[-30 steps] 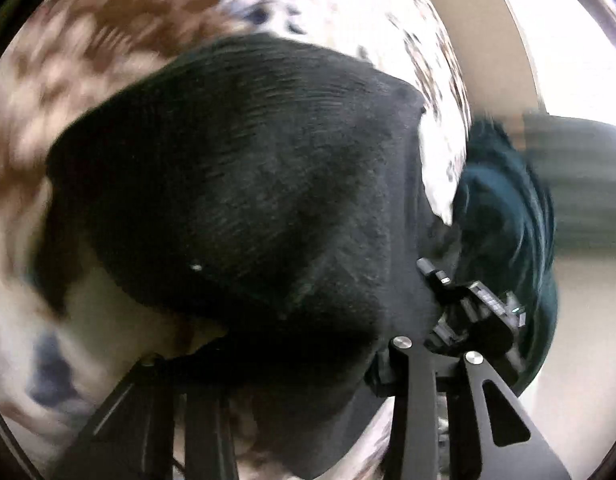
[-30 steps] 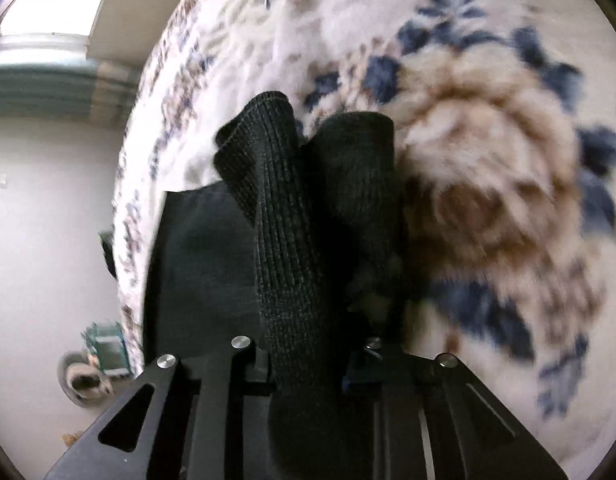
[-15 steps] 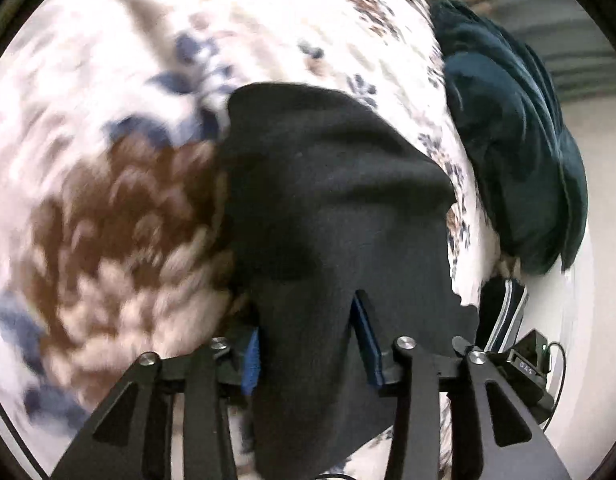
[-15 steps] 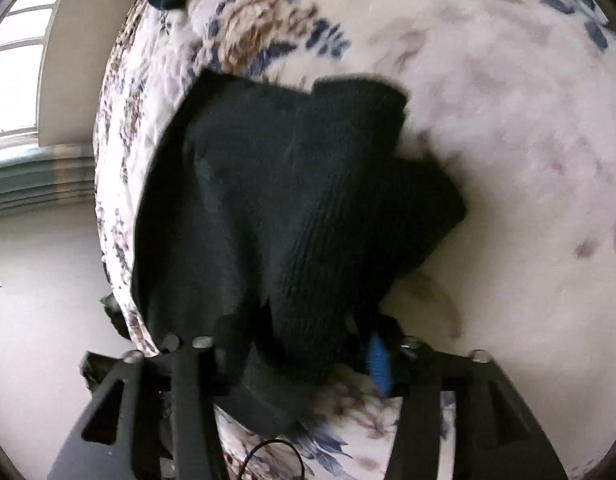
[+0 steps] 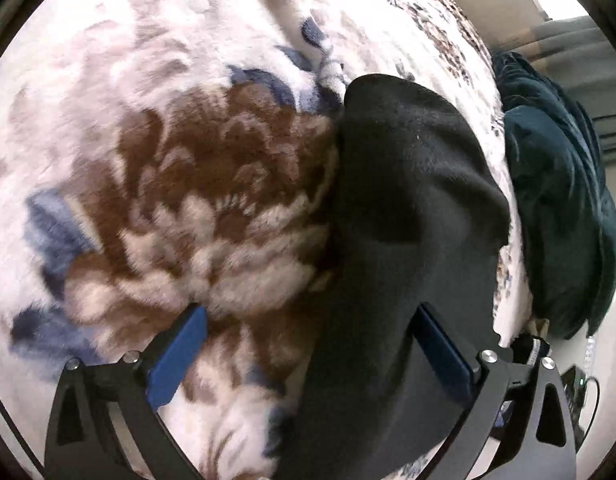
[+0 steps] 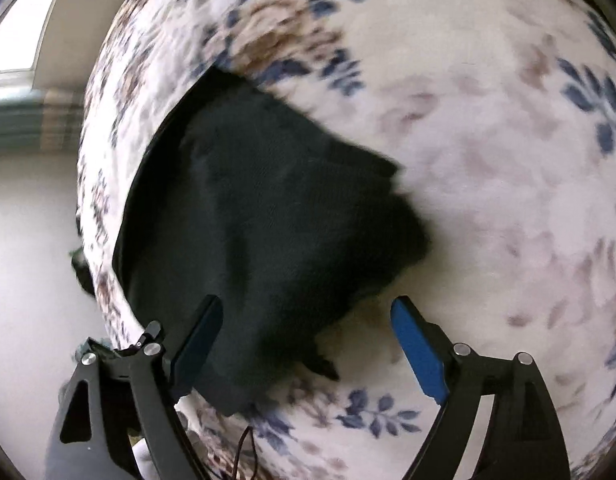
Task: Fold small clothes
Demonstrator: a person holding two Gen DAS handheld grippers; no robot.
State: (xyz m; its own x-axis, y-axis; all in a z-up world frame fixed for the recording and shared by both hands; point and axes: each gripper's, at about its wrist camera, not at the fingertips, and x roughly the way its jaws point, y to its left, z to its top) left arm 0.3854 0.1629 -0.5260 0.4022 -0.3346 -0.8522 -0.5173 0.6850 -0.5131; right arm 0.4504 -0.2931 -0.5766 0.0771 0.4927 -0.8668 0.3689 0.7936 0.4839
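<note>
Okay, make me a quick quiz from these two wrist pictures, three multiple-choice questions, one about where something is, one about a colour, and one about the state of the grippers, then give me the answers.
1. Where does the black garment lie?
A. on a floral blanket
B. in a wicker basket
C. on a wooden chair

2. What colour are the pads on the gripper fingers?
A. red
B. blue
C. yellow

3. How do the two grippers stand?
A. both clamped on cloth
B. only the left clamped
C. both open

Answers:
1. A: the garment rests on the white blanket with blue and brown flowers.
2. B: the finger pads show bright blue in the right wrist view, and likewise in the left.
3. C: the left gripper and the right gripper each have their fingers spread wide, with the cloth lying loose between them, pinched by neither.
</note>
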